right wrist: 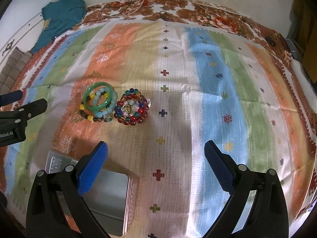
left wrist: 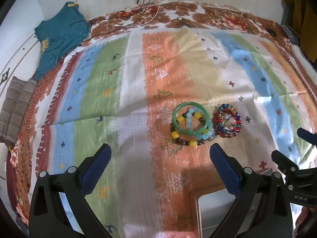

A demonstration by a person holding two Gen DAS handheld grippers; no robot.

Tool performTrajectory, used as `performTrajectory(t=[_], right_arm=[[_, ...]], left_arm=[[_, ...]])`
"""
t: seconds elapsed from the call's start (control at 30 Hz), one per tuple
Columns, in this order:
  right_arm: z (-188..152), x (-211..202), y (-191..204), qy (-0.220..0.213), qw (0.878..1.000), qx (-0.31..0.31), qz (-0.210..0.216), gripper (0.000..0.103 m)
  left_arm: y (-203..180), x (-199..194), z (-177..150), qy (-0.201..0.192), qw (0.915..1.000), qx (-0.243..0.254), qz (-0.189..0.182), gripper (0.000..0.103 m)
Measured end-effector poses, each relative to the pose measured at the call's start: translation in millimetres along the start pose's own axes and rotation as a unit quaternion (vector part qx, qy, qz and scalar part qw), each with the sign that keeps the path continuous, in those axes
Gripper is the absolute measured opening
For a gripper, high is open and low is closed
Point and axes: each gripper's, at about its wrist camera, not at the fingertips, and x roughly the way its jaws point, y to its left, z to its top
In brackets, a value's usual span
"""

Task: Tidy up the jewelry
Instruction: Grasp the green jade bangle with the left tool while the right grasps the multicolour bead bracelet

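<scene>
A pile of bracelets lies on the striped cloth (left wrist: 138, 91): a green bangle (left wrist: 176, 109) (right wrist: 87, 97) on top of a pale blue bead bracelet (left wrist: 206, 135) (right wrist: 101, 114) and a yellow-and-dark bead bracelet (left wrist: 191, 143) (right wrist: 89, 117). Beside it sits a heap of red and blue bead bracelets (left wrist: 226, 123) (right wrist: 131, 109). An open metal tin (right wrist: 111, 204) (left wrist: 216, 214) rests near the front edge. My left gripper (left wrist: 160, 156) is open, short of the pile. My right gripper (right wrist: 155, 153) is open and empty, right of the tin.
A teal garment (left wrist: 59, 35) (right wrist: 61, 15) lies at the far left corner. Cables (left wrist: 146, 13) trail along the back by the wall. A folded brown striped cloth (left wrist: 13, 107) sits at the left edge. A floral bedspread (left wrist: 218, 13) borders the striped cloth.
</scene>
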Motion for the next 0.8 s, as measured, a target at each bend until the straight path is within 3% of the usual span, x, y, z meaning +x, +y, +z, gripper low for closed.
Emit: performTrajectory(t=[0.8], right_arm=[[27.2,41.4,5.5,0.03,0.999,0.016,-0.009,0.098]], left_arm=[[-3.9,50.1,24.3,0.034,0.9992,-0.004,-0.023,0.088]])
